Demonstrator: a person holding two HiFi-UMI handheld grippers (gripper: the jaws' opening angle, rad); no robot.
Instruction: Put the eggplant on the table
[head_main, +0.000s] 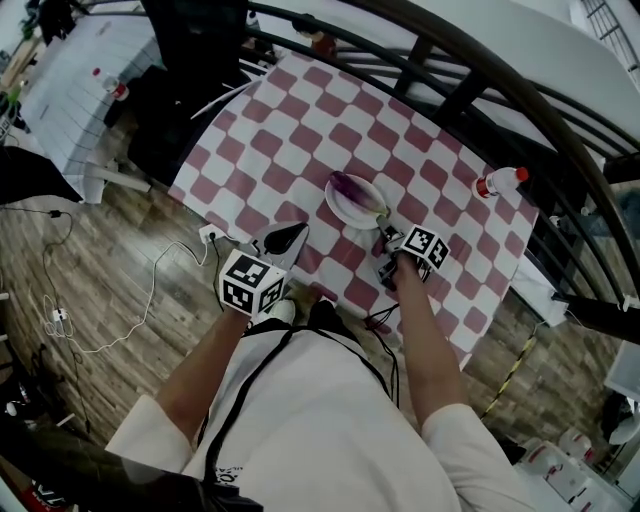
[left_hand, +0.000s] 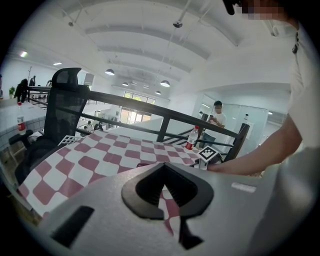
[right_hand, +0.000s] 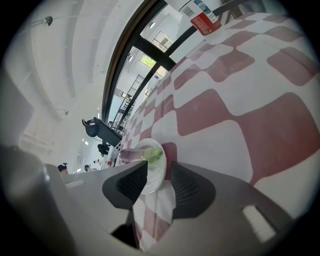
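The eggplant (head_main: 353, 190) lies on a white plate (head_main: 338, 210) on the checked table (head_main: 300, 130), its purple body pointing away from the person and its green stem end toward the right gripper (head_main: 386, 238). That gripper is angled down at the plate's near edge, and its jaws stand spread. In the right gripper view (right_hand: 159, 164) the plate's rim (right_hand: 156, 175) shows in the gap between them, with no pad pressing on it, and the eggplant (right_hand: 131, 155) sits just past the tips, untouched.

The left gripper (head_main: 292, 236) is over the table's near edge, left of the plate and apart from it. Its jaws are pressed together at the tips, and the left gripper view (left_hand: 162, 167) shows only cloth behind them – nothing is pinched.

A bottle (head_main: 500, 182) with a red cap lies near the table's far right side, well apart from the plate.
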